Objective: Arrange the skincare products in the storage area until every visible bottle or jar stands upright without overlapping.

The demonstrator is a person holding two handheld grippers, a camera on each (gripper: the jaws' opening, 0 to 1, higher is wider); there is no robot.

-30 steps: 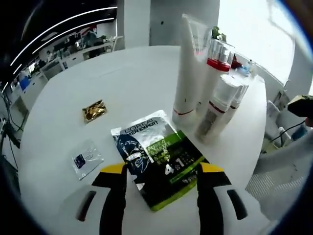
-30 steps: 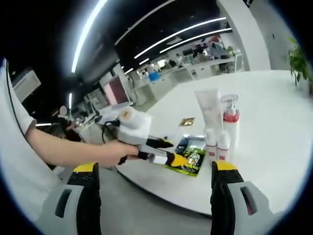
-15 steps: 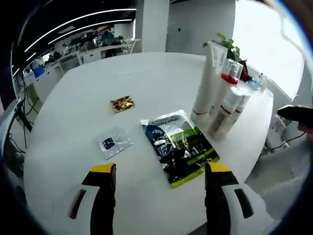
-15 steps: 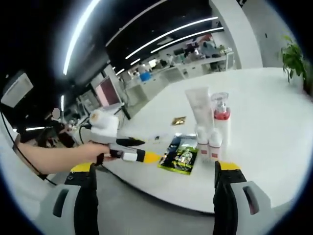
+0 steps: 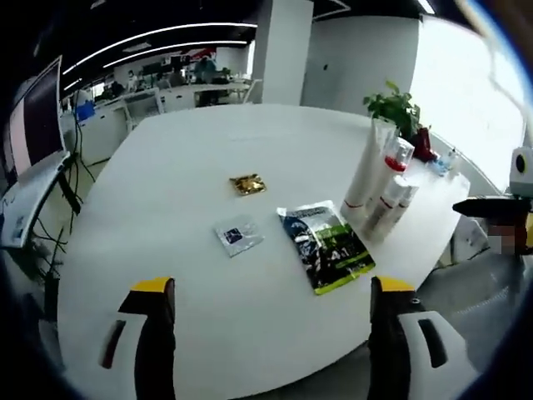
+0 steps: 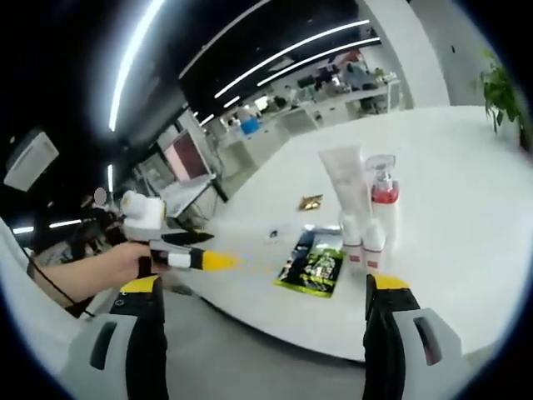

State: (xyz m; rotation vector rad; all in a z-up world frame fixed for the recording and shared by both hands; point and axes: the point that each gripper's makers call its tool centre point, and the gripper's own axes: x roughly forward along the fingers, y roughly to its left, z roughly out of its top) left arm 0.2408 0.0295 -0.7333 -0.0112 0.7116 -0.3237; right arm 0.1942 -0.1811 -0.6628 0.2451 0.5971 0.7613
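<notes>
We hold both grippers, left (image 5: 266,312) and right (image 6: 266,312), spread and empty off the table (image 5: 166,192); 4 bottles (image 5: 379,187) stand upright beside a flat sachet (image 5: 327,246).

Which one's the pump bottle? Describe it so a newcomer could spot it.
On the white table, find the cluster of upright containers near the edge, just past the flat green sachet. The pump bottle stands beside the tall white tube. It alone has a red band and a clear cap; the two small bottles in front are shorter.
</notes>
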